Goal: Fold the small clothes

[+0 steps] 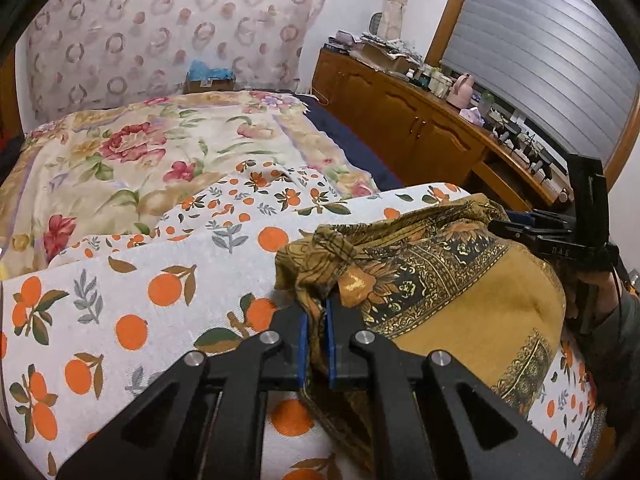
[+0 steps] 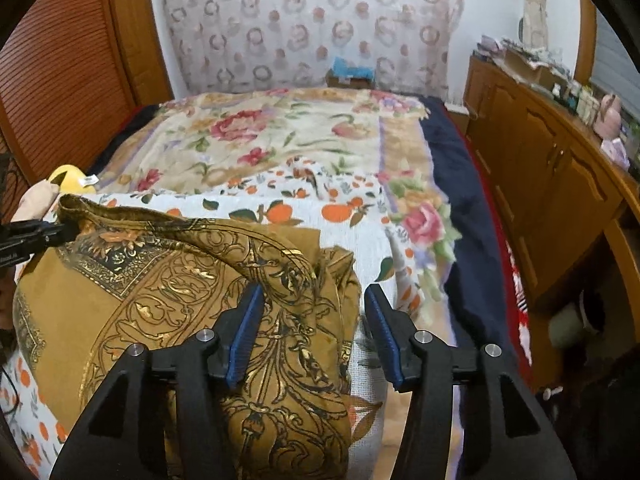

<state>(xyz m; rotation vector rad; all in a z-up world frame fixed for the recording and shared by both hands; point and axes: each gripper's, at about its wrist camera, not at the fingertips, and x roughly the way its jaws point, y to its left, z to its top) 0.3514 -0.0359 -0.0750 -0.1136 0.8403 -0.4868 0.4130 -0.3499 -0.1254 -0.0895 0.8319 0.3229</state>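
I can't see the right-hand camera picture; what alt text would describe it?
The right tongs stand open over a mustard-gold patterned cloth, which lies rumpled on an orange-print bedspread. At far left, the left tongs pinch the cloth's other end.

We record the left tool as a matte black linkage body with two fingers, each faced inside with a blue ribbed pad. Four round silver screw heads sit on the linkage arms, and triangular cut-outs lighten the outer arms. The right tool is of the same build: black arms, blue ribbed pads, four silver screw heads, triangular cut-outs. In the left wrist view we see its side: a black upright block above the body, faint pale lettering that we cannot read, and a thin dark cable. The hand behind it ends in a grey-green sleeve.
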